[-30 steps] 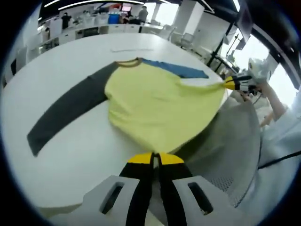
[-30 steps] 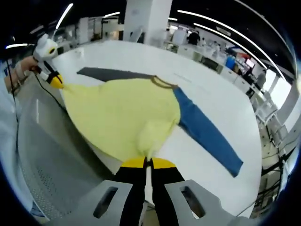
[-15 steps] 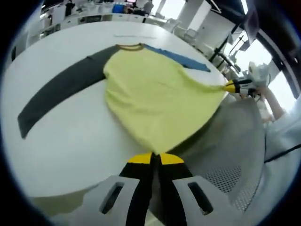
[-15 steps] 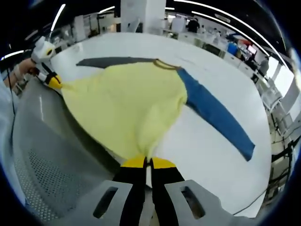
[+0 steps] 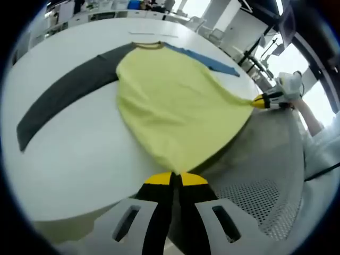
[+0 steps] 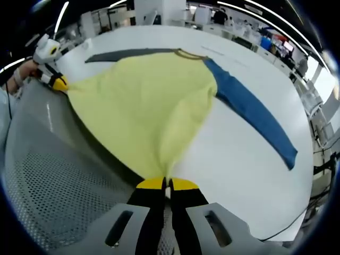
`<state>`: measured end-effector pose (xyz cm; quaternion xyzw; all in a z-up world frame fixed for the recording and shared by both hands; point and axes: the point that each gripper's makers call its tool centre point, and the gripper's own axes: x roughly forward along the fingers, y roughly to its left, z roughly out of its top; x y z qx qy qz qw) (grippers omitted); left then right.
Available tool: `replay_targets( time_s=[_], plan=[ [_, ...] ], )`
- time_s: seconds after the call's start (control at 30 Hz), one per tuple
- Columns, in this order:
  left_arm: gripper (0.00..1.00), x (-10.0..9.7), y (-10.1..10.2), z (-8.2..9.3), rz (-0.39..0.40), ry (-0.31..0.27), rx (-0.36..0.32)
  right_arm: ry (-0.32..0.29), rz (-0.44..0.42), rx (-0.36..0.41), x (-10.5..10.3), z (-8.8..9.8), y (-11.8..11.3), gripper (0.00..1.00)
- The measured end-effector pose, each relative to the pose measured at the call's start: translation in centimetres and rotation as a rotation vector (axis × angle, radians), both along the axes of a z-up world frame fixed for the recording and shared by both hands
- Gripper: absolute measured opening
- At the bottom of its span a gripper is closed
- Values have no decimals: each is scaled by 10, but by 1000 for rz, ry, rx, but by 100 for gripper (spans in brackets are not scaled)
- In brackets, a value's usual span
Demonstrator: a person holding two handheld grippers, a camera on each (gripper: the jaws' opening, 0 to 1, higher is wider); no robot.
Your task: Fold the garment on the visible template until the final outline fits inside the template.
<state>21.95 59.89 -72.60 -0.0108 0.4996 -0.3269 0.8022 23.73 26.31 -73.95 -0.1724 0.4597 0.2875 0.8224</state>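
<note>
Both grippers, left gripper (image 5: 173, 179) and right gripper (image 6: 165, 184), clamp the yellow shirt's (image 5: 170, 101) hem corners at bottom centre; judged next: carry the hem toward the collar (image 5: 150, 45).

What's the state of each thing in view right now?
Left hand-held gripper: shut on the shirt's hem corner.
Right hand-held gripper: shut on the other hem corner.
Shirt: unfolded, body pulled taut past the table edge.
Grey sleeve: flat, stretched out.
Blue sleeve: flat, stretched out.
</note>
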Motion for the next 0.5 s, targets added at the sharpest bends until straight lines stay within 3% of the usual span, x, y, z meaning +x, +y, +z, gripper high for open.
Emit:
replay_targets(
  time_s=[0.5],
  plan=[
    [1,0,0,-10,-20,45,30,57,32,6,-1,-14,2,4]
  ],
)
